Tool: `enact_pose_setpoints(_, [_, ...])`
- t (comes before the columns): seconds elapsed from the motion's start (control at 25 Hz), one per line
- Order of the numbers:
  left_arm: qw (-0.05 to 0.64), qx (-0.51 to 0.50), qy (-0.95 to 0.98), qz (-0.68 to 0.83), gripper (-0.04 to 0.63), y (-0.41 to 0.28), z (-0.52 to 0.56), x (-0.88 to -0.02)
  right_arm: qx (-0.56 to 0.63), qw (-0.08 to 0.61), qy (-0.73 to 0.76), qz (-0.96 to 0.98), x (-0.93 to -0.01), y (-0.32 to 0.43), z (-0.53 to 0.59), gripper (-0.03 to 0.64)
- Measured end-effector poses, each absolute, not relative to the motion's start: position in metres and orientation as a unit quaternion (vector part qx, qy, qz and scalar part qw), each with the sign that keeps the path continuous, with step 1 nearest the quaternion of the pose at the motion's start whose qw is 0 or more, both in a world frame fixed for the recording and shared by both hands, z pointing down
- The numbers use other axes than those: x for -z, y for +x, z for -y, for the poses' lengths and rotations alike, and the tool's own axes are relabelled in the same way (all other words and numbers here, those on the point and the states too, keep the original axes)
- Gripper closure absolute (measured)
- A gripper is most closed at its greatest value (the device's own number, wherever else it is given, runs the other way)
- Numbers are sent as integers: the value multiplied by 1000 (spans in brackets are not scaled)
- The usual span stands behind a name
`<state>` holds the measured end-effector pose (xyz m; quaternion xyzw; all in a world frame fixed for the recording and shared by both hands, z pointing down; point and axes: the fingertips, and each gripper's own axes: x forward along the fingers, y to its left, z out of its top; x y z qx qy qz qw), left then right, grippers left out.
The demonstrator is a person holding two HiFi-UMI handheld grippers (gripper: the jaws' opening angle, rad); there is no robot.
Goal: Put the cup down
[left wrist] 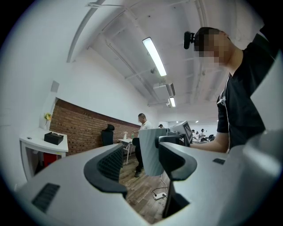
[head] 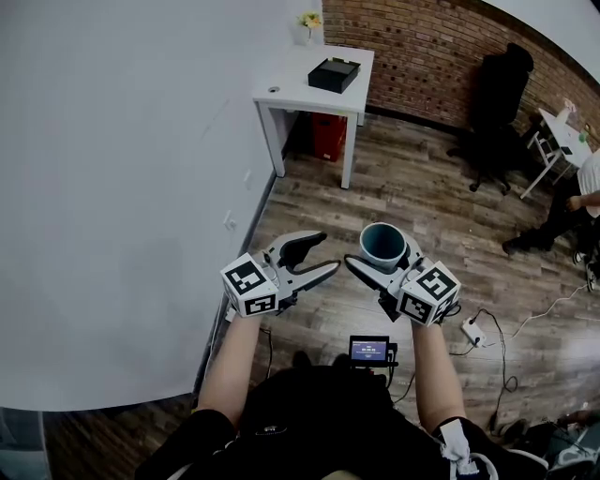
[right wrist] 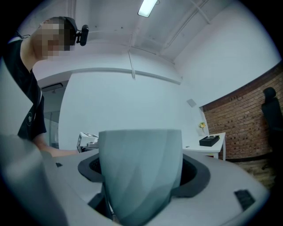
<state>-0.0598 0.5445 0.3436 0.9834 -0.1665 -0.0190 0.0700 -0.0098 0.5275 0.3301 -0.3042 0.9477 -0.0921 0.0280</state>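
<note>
My right gripper (head: 384, 261) clasps the upright blue-grey cup (head: 382, 241) over the wood floor (head: 422, 187); my left gripper (head: 323, 253), just left, gapes empty.

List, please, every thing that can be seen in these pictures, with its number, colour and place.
cup: one, blue-grey, upright between the jaws of the right gripper
table: one, white, against the white wall
box: one, black, on the table
flower pot: one, white with yellow flowers, at the table's back corner
red object: one, under the table, kind unclear
office chair: one, black, before the brick wall
power strip: one, white, on the wooden floor
small screen: one, black, at the person's chest
other person: one, at the right edge
left gripper: one, white and black, open, empty
right gripper: one, white and black, shut on the cup
</note>
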Motion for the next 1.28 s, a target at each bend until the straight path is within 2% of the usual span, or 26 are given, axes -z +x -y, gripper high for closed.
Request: enact_pose_setpoints(1.28, [81,13,977,199,383,1,-522,-363,108,29,-279,-954,-356,59,-503,212])
